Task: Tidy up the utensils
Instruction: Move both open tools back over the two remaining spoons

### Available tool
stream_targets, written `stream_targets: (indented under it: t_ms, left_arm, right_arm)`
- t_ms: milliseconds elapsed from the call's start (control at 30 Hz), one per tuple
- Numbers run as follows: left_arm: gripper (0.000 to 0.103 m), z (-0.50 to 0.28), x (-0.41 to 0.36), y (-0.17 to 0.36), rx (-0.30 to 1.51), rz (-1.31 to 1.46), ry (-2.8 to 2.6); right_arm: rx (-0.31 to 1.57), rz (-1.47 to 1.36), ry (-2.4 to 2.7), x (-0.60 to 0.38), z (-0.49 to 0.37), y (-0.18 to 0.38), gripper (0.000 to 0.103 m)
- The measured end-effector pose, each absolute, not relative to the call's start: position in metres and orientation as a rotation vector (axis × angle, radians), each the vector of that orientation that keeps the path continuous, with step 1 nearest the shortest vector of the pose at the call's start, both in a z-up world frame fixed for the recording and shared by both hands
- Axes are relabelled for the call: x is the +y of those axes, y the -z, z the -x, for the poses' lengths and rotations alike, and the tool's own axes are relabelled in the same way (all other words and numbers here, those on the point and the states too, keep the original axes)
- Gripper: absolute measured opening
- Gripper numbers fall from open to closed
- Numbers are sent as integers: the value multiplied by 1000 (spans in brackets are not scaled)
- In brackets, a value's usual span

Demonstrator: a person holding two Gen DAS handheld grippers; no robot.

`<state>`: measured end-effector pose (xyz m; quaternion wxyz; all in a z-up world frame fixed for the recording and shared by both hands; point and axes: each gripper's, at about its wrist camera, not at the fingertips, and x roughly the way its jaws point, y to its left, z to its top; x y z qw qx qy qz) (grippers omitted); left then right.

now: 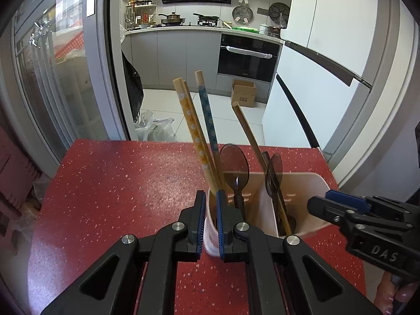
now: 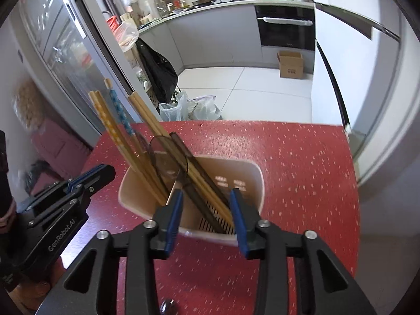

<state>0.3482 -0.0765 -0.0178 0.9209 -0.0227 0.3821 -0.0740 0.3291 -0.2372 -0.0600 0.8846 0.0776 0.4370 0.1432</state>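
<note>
A beige two-compartment utensil holder (image 1: 309, 197) (image 2: 249, 173) stands on the red speckled table (image 1: 118, 183). It holds patterned yellow chopsticks (image 1: 193, 128) (image 2: 110, 123), a blue patterned chopstick (image 1: 208, 115) (image 2: 122, 111), plain wooden chopsticks (image 1: 248, 134) (image 2: 147, 115) and two dark translucent spoons (image 1: 233, 162) (image 2: 168, 160). My left gripper (image 1: 211, 223) is shut on the holder's left rim, one finger outside and one inside. My right gripper (image 2: 206, 223) is open just above the holder's near right compartment, holding nothing; it also shows in the left wrist view (image 1: 338, 204).
A small dark round object (image 2: 168, 307) lies on the table under my right gripper. Beyond the table's far edge are plastic bags (image 1: 155, 128), a black bag (image 2: 157, 71), a cardboard box (image 1: 244, 93) and a white fridge (image 1: 315, 92).
</note>
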Motion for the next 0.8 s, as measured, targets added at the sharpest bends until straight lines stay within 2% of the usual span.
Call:
stream_targets:
  t_ms: [67,200,500,633,733,800]
  left_arm:
    - [37,-338,-73,17,808,50,154]
    - [37,-321,-69,22,876,48,165]
    - [37,-267,-62,58,1040,51,163]
    - [37,-248,-60,75,1111,44,153]
    - [37,-237,-59,87,1167,36,152]
    - [37,-231,-57,93,1196,36,155]
  right_arm:
    - [921,-178,-292,-241,-316,57,47]
    - [953,-220,-287,-248,-295,56,59]
    - [1093,-271,-250,-258,-249,87,65]
    - [1152,-292,-226,-260,-231,102,74]
    - [1189,-290,-212,-260,-219,111,75]
    - [1215,-295,-212,-258,-213,116,80]
